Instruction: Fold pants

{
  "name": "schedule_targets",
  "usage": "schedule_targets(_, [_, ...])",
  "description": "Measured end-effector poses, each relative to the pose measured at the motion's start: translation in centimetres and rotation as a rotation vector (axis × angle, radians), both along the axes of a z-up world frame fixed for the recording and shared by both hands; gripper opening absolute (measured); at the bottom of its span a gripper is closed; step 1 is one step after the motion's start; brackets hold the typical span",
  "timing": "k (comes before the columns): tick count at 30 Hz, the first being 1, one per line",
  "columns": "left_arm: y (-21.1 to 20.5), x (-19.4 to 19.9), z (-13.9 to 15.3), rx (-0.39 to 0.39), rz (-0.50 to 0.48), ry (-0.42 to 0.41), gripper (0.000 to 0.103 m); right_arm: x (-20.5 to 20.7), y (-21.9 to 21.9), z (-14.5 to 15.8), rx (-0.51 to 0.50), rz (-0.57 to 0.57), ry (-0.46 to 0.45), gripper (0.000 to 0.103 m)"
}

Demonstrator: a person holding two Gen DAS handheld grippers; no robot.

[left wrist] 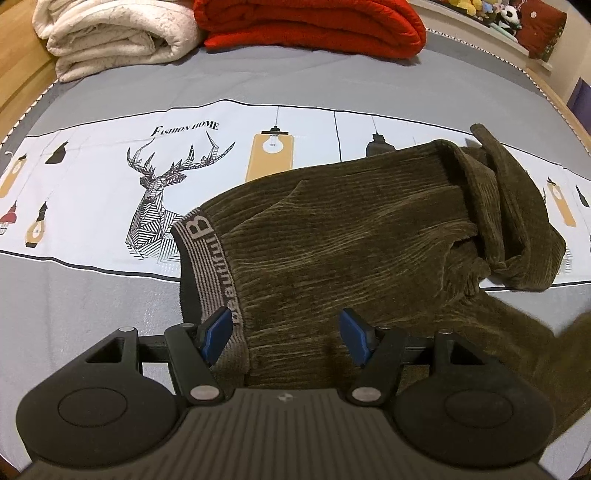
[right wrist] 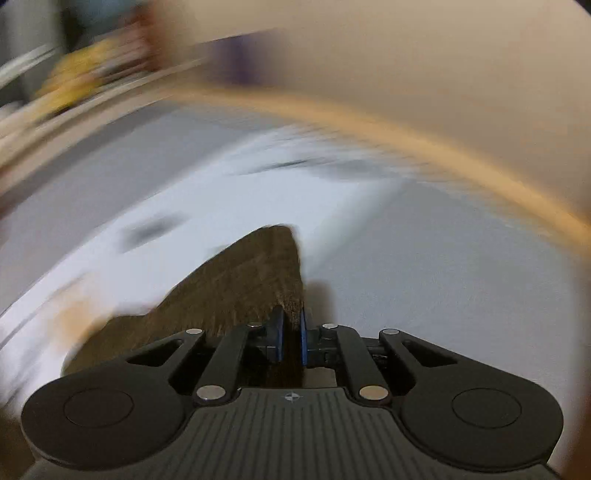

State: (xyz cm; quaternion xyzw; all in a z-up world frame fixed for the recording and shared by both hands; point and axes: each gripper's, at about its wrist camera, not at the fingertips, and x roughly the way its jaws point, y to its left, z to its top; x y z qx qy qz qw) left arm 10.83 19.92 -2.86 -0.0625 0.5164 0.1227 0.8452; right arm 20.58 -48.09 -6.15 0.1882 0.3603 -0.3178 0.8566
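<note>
Olive-brown corduroy pants [left wrist: 351, 236] lie across the bed, their lettered grey waistband [left wrist: 210, 251] at the left and the legs bunched toward the right. My left gripper [left wrist: 284, 332] hovers open over the waist end; its blue pads [left wrist: 218, 334] stand apart, one above the waistband, the other above the corduroy. In the blurred right wrist view my right gripper [right wrist: 291, 332] is shut on a fold of the pants [right wrist: 251, 280], the blue pads pressed close on the cloth, which stretches away over the sheet.
The bedsheet [left wrist: 110, 295] is grey with a white printed band showing a deer [left wrist: 166, 192]. A folded white blanket [left wrist: 110, 33] and a red blanket [left wrist: 314, 26] lie at the far end. A wooden bed frame [right wrist: 480, 166] curves along the right.
</note>
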Motion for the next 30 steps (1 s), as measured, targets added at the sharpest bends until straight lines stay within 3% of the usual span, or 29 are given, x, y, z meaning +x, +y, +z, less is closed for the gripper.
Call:
schedule_targets(2, [0.1,-0.2,0.2,0.000,-0.007,-0.008,0.070,-2.3,-4.4,-2.8,0.113,-0.130,0.157,0.008])
schedule_targets(4, [0.2,-0.4,0.2,0.005,-0.013,-0.007,0.070,-4.7,-7.4,-4.8,0.213,-0.245,0.258,0.008])
schedule_targets(7, [0.4,-0.9,-0.1,-0.003,-0.009,0.003,0.070,-6.6,-9.1,-5.1,0.188,-0.294,0.307,0.008])
schedule_targets(11, [1.1,-1.4,-0.7,-0.038,-0.001,0.023,0.070,-5.8,-8.4,-5.0,0.191,-0.177,0.301,0.010])
schedule_targets(14, [2.0,-1.8,-1.4,-0.074,0.018,0.050,0.070,-4.9,-7.5,-3.7,0.095,-0.142,0.328,0.017])
schedule_targets(18, [3.4,-2.8,-2.9,-0.127,0.045,0.093,0.071,-5.5,-5.9,0.2,0.017,-0.159,0.204,0.028])
schedule_targets(21, [4.1,-3.5,-4.1,-0.152,0.053,0.132,0.071,-5.4,-2.4,4.5,0.023,-0.030,0.058,0.041])
schedule_targets(25, [4.8,-4.2,-5.8,-0.126,0.050,0.191,0.071,-5.9,6.3,9.8,-0.044,0.346,-0.106,0.055])
schedule_targets(28, [5.0,-4.8,-7.0,-0.107,0.038,0.229,0.071,-7.5,11.1,10.9,0.007,0.547,-0.213,0.060])
schedule_targets(30, [4.7,-5.2,-7.7,-0.097,-0.006,0.252,0.067,-7.7,13.4,10.4,0.024,0.624,-0.184,0.060])
